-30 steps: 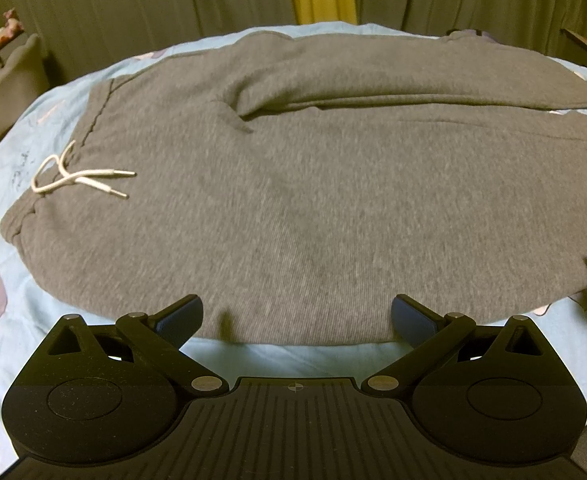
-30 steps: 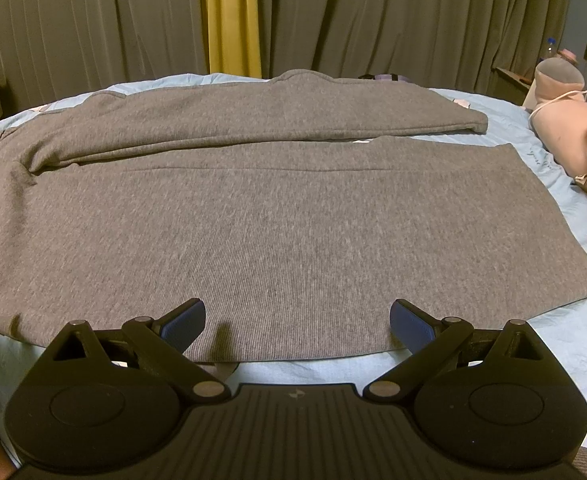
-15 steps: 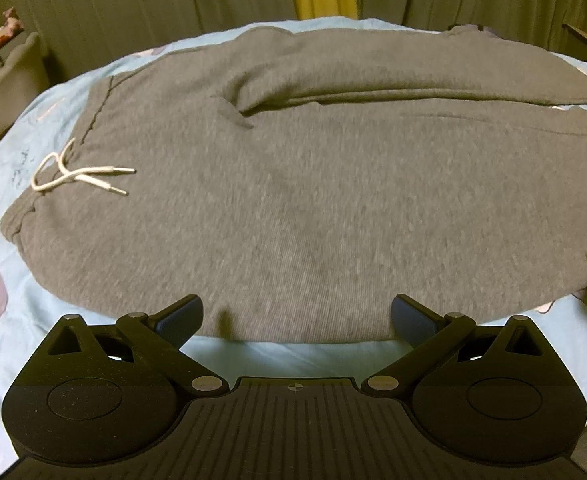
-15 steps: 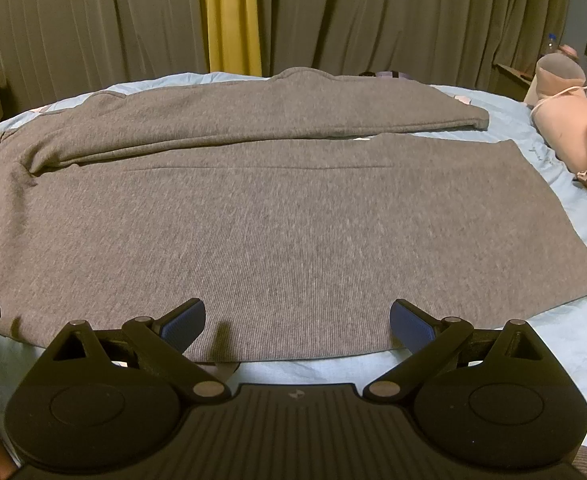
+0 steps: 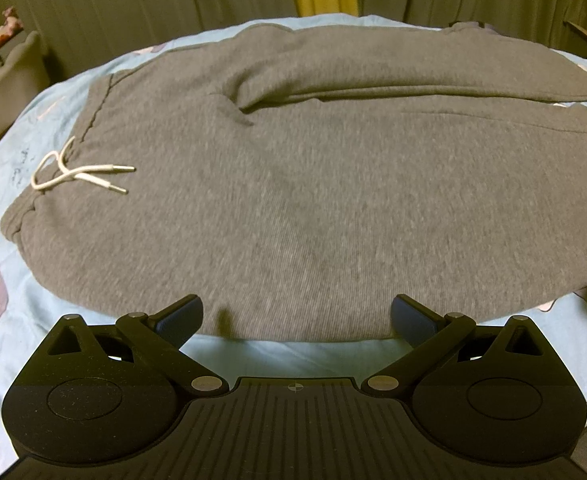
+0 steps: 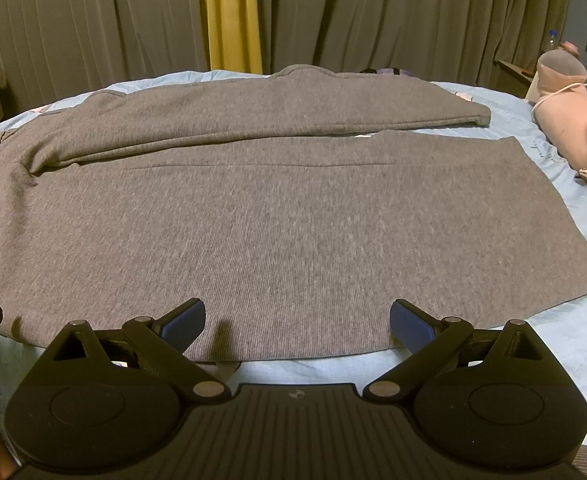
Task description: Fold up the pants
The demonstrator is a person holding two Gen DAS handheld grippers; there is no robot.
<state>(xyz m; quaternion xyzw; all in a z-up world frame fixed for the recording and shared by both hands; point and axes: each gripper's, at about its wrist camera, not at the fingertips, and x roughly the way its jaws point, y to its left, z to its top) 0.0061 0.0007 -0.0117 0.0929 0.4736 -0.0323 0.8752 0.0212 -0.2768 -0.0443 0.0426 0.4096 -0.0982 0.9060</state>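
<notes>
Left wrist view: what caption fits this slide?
Open left tool hovers at the near edge of grey knit pants on a light-blue bedsheet.

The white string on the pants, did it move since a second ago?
No. The white drawstring lies in the same loop by the waistband of the gray pants, its two tips pointing the same way over the blue bedsheet.
</notes>
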